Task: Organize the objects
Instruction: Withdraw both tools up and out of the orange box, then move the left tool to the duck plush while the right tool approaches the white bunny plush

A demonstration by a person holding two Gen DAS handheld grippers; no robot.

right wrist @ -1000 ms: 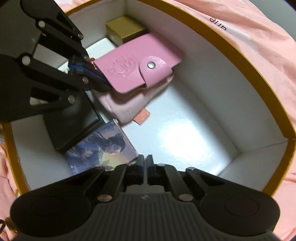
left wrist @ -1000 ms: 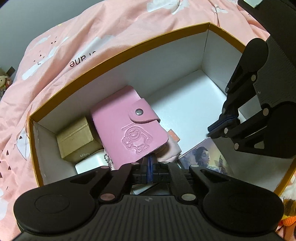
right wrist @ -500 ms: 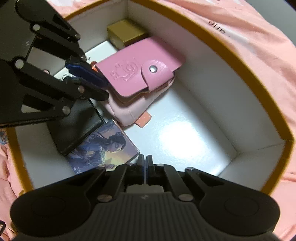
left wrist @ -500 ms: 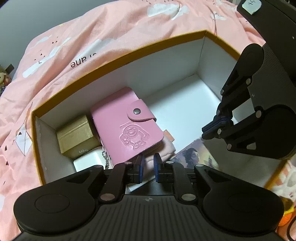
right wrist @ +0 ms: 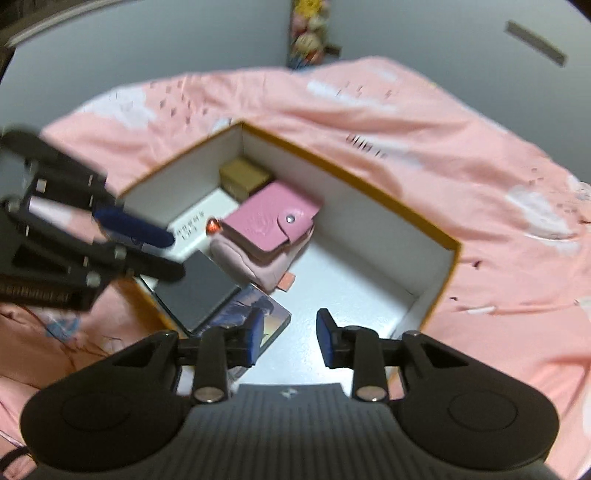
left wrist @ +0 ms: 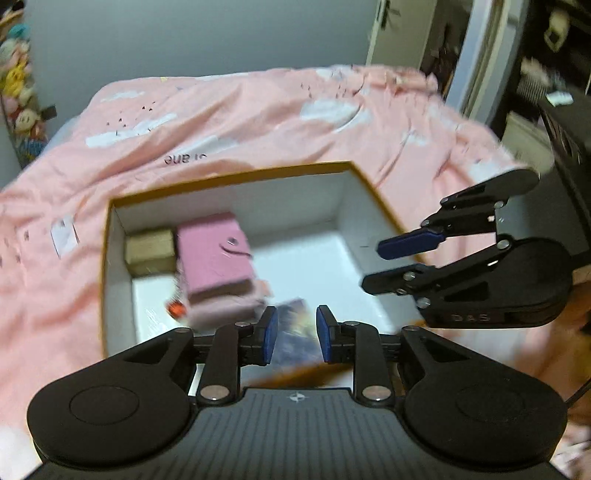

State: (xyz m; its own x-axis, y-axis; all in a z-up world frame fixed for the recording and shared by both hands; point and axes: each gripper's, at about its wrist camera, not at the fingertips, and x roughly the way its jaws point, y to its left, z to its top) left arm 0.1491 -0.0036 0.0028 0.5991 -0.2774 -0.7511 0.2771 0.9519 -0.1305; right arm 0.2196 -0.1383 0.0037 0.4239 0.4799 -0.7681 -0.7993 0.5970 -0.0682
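Observation:
An open box with an orange rim (left wrist: pixel 229 177) (right wrist: pixel 354 177) lies on the pink bedspread. Inside it, a pink snap wallet (left wrist: pixel 214 254) (right wrist: pixel 269 221) rests on a pale pink pouch (right wrist: pixel 251 262). Beside them are a tan box (left wrist: pixel 149 251) (right wrist: pixel 243 175), a white box (right wrist: pixel 195 225), a black wallet (right wrist: pixel 199 288) and a picture card (left wrist: pixel 295 325) (right wrist: pixel 255 310). My left gripper (left wrist: pixel 293 338) is open and empty above the box's near edge; it also shows at the left of the right wrist view (right wrist: pixel 147 251). My right gripper (right wrist: pixel 287 338) is open and empty above the box; it also shows at the right of the left wrist view (left wrist: pixel 402 262).
The pink bedspread (left wrist: pixel 258 122) (right wrist: pixel 443 147) with white cloud prints surrounds the box. Plush toys (left wrist: pixel 18 88) (right wrist: pixel 310 33) hang on the grey wall behind. A door frame and dark shelves (left wrist: pixel 517 74) stand at the far right.
Both grippers have risen up and back out of the box and opened. The wallet stays on the pouch inside the box. Both views are blurred by motion.

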